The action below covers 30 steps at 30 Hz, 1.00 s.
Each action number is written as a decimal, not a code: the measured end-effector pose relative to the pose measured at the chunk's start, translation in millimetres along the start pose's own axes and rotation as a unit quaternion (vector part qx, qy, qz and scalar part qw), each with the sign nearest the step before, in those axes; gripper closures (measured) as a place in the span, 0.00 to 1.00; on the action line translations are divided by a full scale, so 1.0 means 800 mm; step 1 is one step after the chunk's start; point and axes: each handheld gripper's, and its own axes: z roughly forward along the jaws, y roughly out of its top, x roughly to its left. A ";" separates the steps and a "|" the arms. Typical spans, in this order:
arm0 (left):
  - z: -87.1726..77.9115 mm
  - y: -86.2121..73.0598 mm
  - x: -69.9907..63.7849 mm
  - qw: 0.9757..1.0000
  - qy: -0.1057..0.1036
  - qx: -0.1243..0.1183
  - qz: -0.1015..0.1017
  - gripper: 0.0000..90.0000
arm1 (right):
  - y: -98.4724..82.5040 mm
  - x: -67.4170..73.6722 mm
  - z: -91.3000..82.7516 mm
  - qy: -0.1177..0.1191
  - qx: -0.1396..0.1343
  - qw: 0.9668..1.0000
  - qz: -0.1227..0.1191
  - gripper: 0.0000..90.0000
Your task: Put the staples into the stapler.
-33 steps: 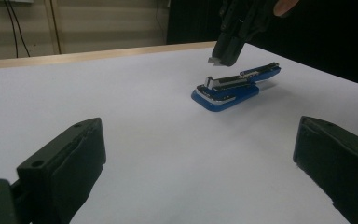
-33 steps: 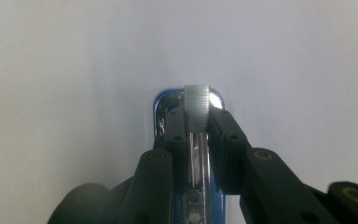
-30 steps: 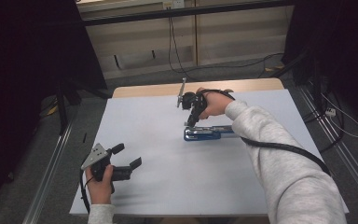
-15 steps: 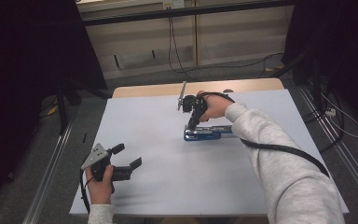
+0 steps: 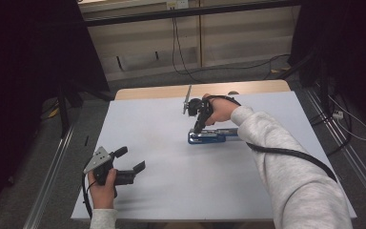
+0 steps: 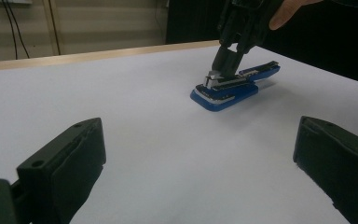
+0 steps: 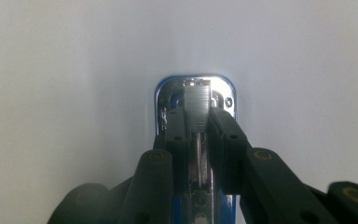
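A blue stapler (image 5: 214, 137) lies on the white table, right of centre, its top arm raised so the silver staple rail shows. My right gripper (image 5: 198, 129) points down onto its front end. In the right gripper view the two black jaws press on either side of that silver rail (image 7: 196, 100), above the stapler's blue base (image 7: 163, 88), so my right gripper (image 7: 196, 126) is shut on the stapler. My left gripper (image 5: 131, 159) rests near the front left of the table, well apart from the stapler. Its jaws stand wide open with nothing between them (image 6: 200, 149), facing the stapler (image 6: 235, 86) and the right gripper (image 6: 226, 65).
The white table top (image 5: 171, 191) has a wooden strip (image 5: 162, 92) along its far edge. Beyond that edge cables (image 5: 181, 57) lie on the floor. Metal rails run along the floor on both sides of the table.
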 end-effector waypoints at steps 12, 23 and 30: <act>0.001 0.000 -0.001 1.000 -0.001 0.000 0.000 0.03 | 0.000 -0.002 0.003 0.001 -0.001 1.000 -0.003 0.87; 0.002 0.000 0.000 1.000 -0.002 0.005 0.002 0.03 | 0.003 -0.003 0.007 0.000 -0.004 1.000 -0.006 0.84; 0.001 0.000 0.000 1.000 -0.001 0.004 0.002 0.03 | -0.001 -0.002 0.005 -0.006 -0.015 1.000 0.005 0.71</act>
